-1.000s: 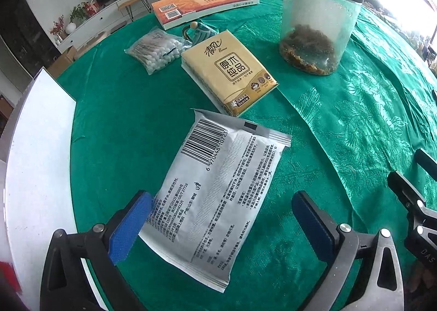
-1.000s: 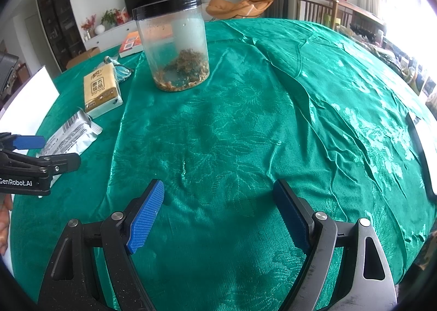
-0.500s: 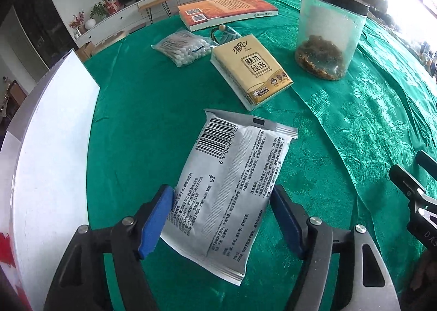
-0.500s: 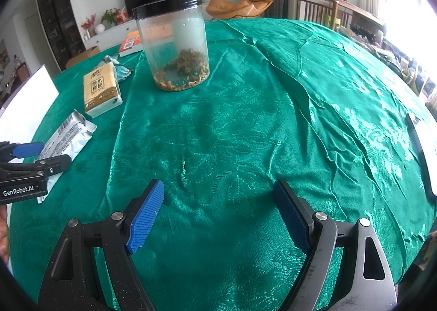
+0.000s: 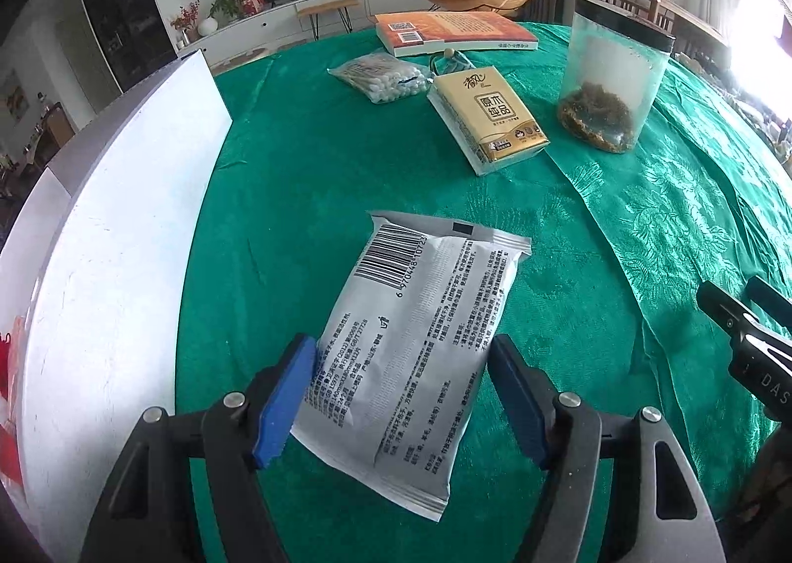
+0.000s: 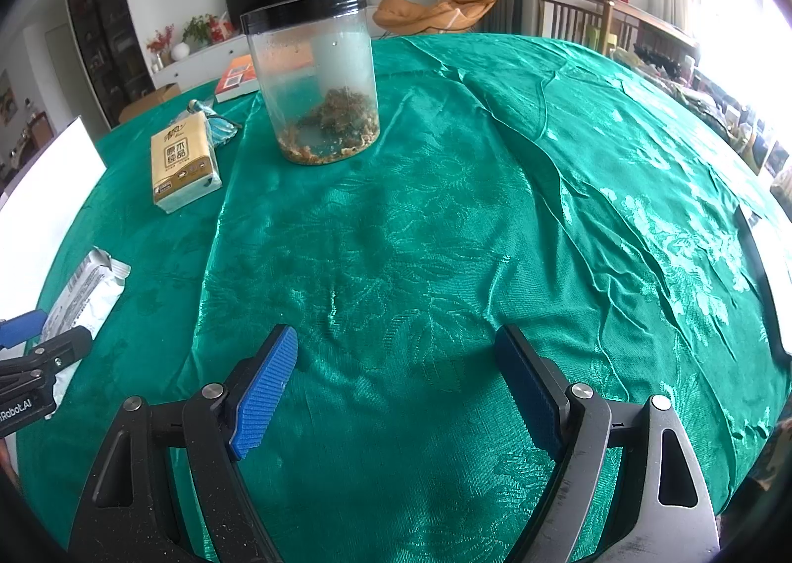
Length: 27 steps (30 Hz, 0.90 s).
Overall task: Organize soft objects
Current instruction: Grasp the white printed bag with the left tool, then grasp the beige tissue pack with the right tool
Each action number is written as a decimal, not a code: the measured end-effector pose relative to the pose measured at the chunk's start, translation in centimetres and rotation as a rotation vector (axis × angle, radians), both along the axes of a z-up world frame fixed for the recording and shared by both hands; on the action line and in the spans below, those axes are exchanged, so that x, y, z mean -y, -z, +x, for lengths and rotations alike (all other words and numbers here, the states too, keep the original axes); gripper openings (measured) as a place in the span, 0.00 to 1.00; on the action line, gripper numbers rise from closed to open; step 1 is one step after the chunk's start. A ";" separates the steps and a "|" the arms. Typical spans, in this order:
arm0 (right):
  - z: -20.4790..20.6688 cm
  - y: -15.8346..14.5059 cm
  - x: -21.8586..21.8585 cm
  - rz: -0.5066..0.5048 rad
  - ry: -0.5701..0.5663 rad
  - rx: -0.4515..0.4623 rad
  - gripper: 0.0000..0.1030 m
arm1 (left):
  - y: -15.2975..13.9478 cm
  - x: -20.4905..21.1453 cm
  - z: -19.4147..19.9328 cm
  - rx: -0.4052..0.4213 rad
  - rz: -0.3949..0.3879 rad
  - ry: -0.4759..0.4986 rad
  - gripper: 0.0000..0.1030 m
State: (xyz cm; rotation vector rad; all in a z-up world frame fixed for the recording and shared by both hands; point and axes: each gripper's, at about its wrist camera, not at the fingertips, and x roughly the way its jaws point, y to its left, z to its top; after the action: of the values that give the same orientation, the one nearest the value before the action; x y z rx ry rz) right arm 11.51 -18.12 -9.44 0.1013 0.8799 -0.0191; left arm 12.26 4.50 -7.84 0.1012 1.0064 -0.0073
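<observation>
A silver wipes pack (image 5: 435, 276) with a barcode lies lengthwise between the blue pads of my left gripper (image 5: 400, 346). The jaws are closing and both pads touch the pack's long edges. The right wrist view shows the same pack (image 6: 94, 286) at the far left, with the left gripper (image 6: 29, 340) on it. My right gripper (image 6: 396, 350) hangs open over bare green tablecloth (image 6: 445, 216), nothing between its fingers. Further back lie a yellow tissue pack (image 5: 490, 117) and a clear bag of cotton swabs (image 5: 386, 78).
A clear jar with a black lid (image 5: 609, 83) stands at the back right, brown bits in its bottom. An orange book (image 5: 450, 31) lies at the far edge. A white board (image 5: 99, 266) borders the table on the left. A small teal pouch (image 6: 218, 125) sits behind the tissues.
The left jaws have closed from wide apart onto the silver pack's edges. Gripper and pack have shifted left, toward the white board. The right gripper has not moved.
</observation>
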 end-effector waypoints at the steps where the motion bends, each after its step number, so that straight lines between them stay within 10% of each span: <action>1: 0.0 0.0 0.0 0.000 0.000 0.000 0.82 | -0.1 -0.1 -0.1 0.004 -0.008 -0.002 0.68; 12: 2.0 -2.2 0.5 0.227 -0.115 0.054 0.82 | -0.8 -2.2 -1.1 0.035 -0.096 -0.031 0.65; 25: 14.2 -2.4 -15.4 -0.062 -0.465 -0.065 0.79 | -0.6 -3.1 -1.5 0.019 -0.084 -0.025 0.64; 26: 14.3 -2.3 -15.6 -0.068 -0.471 -0.063 0.76 | -0.6 -3.1 -1.6 0.020 -0.084 -0.024 0.64; 27: 14.2 -2.3 -15.5 -0.066 -0.470 -0.056 0.49 | -0.6 -3.1 -1.6 0.021 -0.086 -0.025 0.64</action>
State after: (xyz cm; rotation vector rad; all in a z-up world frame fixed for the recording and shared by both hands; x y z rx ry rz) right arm 25.69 -2.61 -7.15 -0.1704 0.9411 0.3889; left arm 10.62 7.63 -7.28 0.0104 0.9852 -0.0266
